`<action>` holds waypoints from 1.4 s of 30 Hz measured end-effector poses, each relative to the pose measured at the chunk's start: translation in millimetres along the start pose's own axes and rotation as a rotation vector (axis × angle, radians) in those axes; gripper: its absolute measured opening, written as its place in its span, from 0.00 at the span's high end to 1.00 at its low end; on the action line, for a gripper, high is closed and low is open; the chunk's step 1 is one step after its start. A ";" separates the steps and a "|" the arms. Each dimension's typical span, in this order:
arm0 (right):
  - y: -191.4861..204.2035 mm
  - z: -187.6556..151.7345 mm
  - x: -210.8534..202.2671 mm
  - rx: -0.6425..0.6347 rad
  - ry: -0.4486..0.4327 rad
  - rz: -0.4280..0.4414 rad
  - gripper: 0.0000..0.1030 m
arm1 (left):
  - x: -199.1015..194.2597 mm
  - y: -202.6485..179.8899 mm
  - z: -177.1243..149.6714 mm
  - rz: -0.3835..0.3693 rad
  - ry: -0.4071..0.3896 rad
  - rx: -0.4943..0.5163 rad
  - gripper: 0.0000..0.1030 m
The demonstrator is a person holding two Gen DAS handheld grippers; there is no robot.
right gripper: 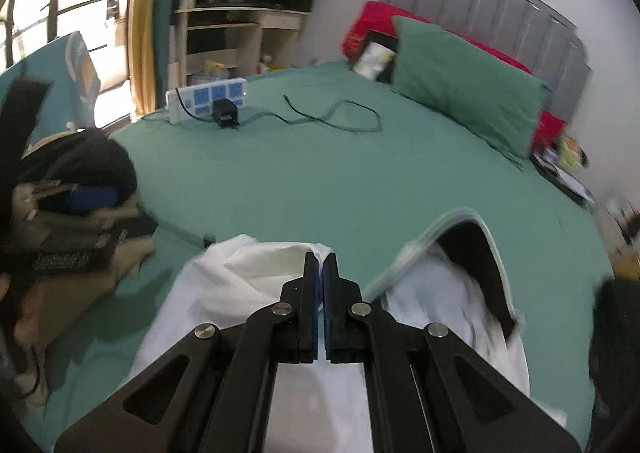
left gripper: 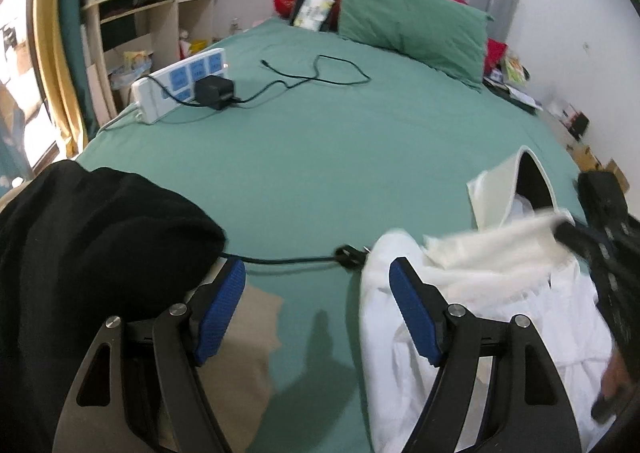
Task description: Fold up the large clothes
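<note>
Big green bed (left gripper: 320,157) fills both views — soft, slack sheet, so cloth will drag on it rather than slide clean. Pillow (left gripper: 412,21) and power strip (left gripper: 180,83) w/ black cable sit far up toward the headboard, well apart from the work.

Black garment (left gripper: 92,237) heaped at left edge near the left gripper (left gripper: 316,309); looks thick, probably heavier, likely to hold its bulk. Beige cloth (left gripper: 248,325) lying flat under it.

White garment (right gripper: 248,293) — the piece in hand — bunched on the near right part of the bed, partly lifted. Looks thin, light, limp; no stiffness except the collar or hood edge (right gripper: 460,221), dark-lined, standing up in an arch. Prob. slippery enough to slump out of a shallow pinch.

Right gripper (right gripper: 321,277): jaws closed tight, a fold of white fabric nipped at the tips. Left gripper: jaws wide open, nothing between them, right pad just beside the white cloth.

Best hold, as a judgement — hems, shoulder seams or the collar band, where layers double up; mid-panel pinches would only bunch. Second grip w/ left jaws on a matching corner needed to spread it flat.
</note>
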State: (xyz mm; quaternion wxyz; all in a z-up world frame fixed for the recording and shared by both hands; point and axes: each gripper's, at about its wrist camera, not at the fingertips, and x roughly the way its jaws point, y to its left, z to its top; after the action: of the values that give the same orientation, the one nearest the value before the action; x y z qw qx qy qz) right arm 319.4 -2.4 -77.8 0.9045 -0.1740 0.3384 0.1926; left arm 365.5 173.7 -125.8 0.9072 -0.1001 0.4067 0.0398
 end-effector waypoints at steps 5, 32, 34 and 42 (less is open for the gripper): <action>-7.5 -63.9 -14.5 0.143 0.113 0.026 0.97 | 1.9 -24.5 -16.5 -0.031 0.044 0.050 0.25; -51.6 -52.7 116.4 0.284 0.311 0.239 0.87 | 18.0 -4.2 -3.4 -0.012 0.062 -0.011 0.25; -50.0 -49.8 110.2 0.267 0.280 0.207 0.96 | 17.2 -6.2 -4.7 -0.018 0.065 -0.004 0.25; -47.7 -14.9 24.8 0.141 0.067 0.014 0.97 | 6.4 -17.3 -10.4 -0.022 0.048 0.031 0.25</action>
State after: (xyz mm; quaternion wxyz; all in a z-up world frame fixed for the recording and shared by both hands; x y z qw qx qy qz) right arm 350.8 -44.6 -96.5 0.9014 -0.1138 0.3824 0.1685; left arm 364.9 154.5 -134.7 0.8989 -0.0914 0.4280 0.0209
